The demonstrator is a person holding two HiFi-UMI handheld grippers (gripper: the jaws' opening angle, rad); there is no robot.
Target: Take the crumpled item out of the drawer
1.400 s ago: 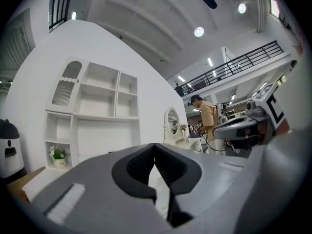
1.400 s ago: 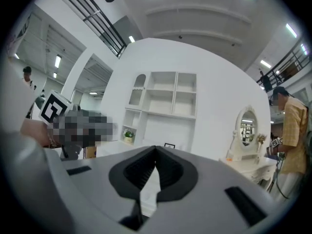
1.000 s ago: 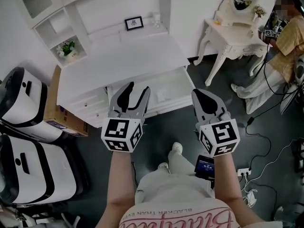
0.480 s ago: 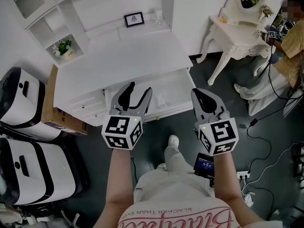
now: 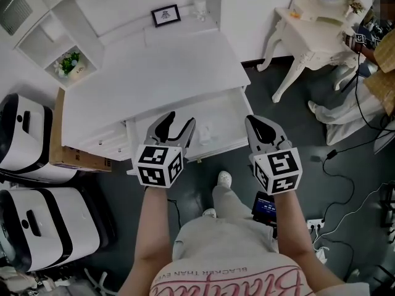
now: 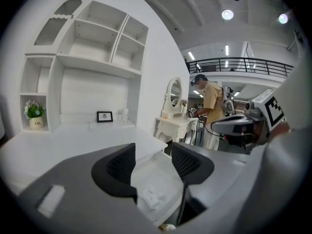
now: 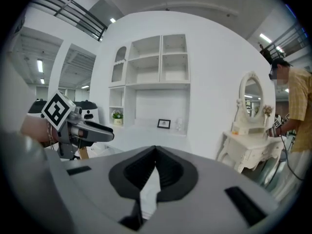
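Note:
A small white crumpled item (image 5: 205, 133) lies in the open white drawer (image 5: 223, 111) under the desk top (image 5: 154, 73). My left gripper (image 5: 175, 122) hovers over the drawer's front left part with its jaws open and nothing between them. In the left gripper view the crumpled item (image 6: 152, 197) shows below and beyond the left gripper (image 6: 153, 153), on the drawer floor (image 6: 157, 172). My right gripper (image 5: 260, 126) hangs just off the drawer's right front corner, over the dark floor. Its jaws are shut and empty in the right gripper view (image 7: 156, 151).
White rounded cases (image 5: 28, 137) and a cardboard box (image 5: 69, 159) stand left of the desk. A picture frame (image 5: 165, 15) and a potted plant (image 5: 69, 63) sit at the back. A white vanity table (image 5: 311, 20), a seated person (image 5: 378, 48) and floor cables (image 5: 345, 184) are on the right.
The head view has swung, so the desk sits lower and further left in the picture. Both grippers stay in front of the drawer; the left jaws look slightly wider.

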